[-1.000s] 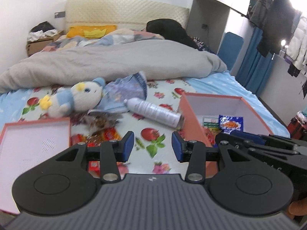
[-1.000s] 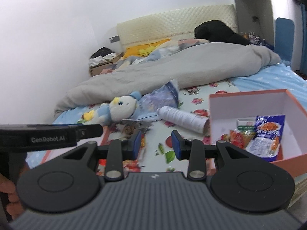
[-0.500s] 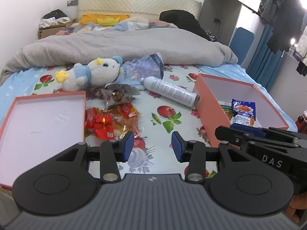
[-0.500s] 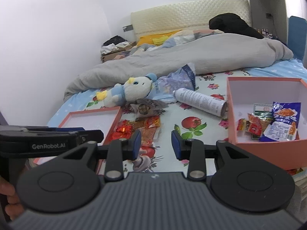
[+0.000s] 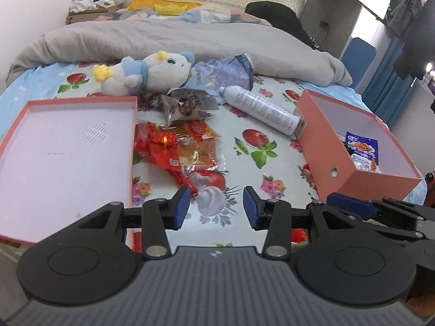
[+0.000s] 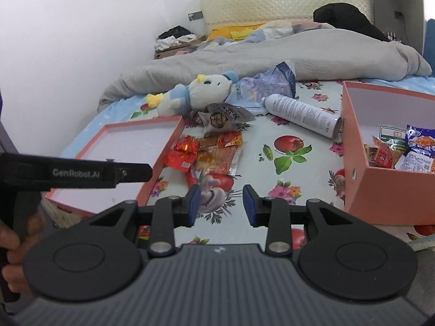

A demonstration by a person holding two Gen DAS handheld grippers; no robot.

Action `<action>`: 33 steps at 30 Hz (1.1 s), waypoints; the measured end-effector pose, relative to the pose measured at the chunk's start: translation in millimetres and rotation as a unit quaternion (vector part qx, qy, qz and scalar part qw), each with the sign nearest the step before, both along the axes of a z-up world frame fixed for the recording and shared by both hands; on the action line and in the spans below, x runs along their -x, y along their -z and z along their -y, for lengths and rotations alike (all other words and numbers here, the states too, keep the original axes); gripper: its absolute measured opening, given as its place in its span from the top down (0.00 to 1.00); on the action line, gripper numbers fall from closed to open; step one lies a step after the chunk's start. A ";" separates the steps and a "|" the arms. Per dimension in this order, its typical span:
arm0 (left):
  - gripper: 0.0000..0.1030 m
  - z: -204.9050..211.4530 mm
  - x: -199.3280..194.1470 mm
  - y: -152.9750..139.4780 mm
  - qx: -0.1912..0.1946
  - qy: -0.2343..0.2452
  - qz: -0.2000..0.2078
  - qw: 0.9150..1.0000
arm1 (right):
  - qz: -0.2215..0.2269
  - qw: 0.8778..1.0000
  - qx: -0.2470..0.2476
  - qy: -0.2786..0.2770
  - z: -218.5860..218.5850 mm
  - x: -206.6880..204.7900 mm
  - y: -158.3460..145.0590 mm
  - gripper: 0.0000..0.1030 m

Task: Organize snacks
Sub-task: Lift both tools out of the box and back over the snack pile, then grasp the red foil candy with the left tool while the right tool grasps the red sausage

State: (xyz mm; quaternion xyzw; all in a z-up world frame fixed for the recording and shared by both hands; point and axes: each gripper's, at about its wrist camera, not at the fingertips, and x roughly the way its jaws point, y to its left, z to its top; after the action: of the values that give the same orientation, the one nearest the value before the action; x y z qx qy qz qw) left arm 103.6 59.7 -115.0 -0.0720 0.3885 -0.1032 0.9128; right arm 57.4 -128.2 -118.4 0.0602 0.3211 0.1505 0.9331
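Loose snack packets lie on the bed sheet: a red packet (image 5: 156, 146) (image 6: 183, 153), an orange packet (image 5: 197, 146) (image 6: 220, 149) and a dark silver packet (image 5: 187, 103) (image 6: 225, 116). An orange box (image 5: 329, 146) (image 6: 353, 146) at the right holds several packets, one blue (image 5: 363, 146) (image 6: 420, 141). My left gripper (image 5: 216, 207) is open and empty above the sheet, just short of the red packet. My right gripper (image 6: 221, 203) is open and empty, also near the front edge.
The box lid (image 5: 68, 146) (image 6: 136, 146) lies open side up at the left. A white spray bottle (image 5: 261, 110) (image 6: 301, 115), a plush toy (image 5: 146, 73) (image 6: 201, 89) and a blue bag (image 5: 225, 73) lie farther back. A grey duvet (image 5: 174, 38) covers the far bed.
Both grippers have risen and tilted down, so more of the sheet, the lid and the loose packets shows. Both stayed open and empty.
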 end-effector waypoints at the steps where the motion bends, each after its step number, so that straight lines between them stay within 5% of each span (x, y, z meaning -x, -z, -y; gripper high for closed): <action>1: 0.52 -2.2 -2.0 1.6 0.001 -0.002 -0.002 1.000 | -0.003 1.000 -0.001 -0.002 -1.7 -1.6 1.1 0.63; 23: 0.52 -31.1 -78.8 56.8 0.003 -0.034 -0.037 0.999 | -0.043 0.998 0.015 -0.044 -29.2 -65.5 47.2 0.63; 31: 0.38 -32.9 -114.4 69.9 0.005 -0.033 -0.051 0.998 | -0.057 0.994 0.027 -0.087 -48.9 -94.2 67.3 0.63; 33: 0.37 -30.8 -122.6 71.5 -0.001 -0.031 -0.051 0.998 | -0.064 0.993 0.025 -0.099 -53.7 -101.3 71.6 0.54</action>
State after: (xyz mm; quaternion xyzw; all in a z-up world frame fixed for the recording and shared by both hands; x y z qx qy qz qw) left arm 226.3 90.5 -186.6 -0.0885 0.4326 -0.0709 0.8944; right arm 158.7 -74.5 -190.0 0.0144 0.3878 0.2295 0.8926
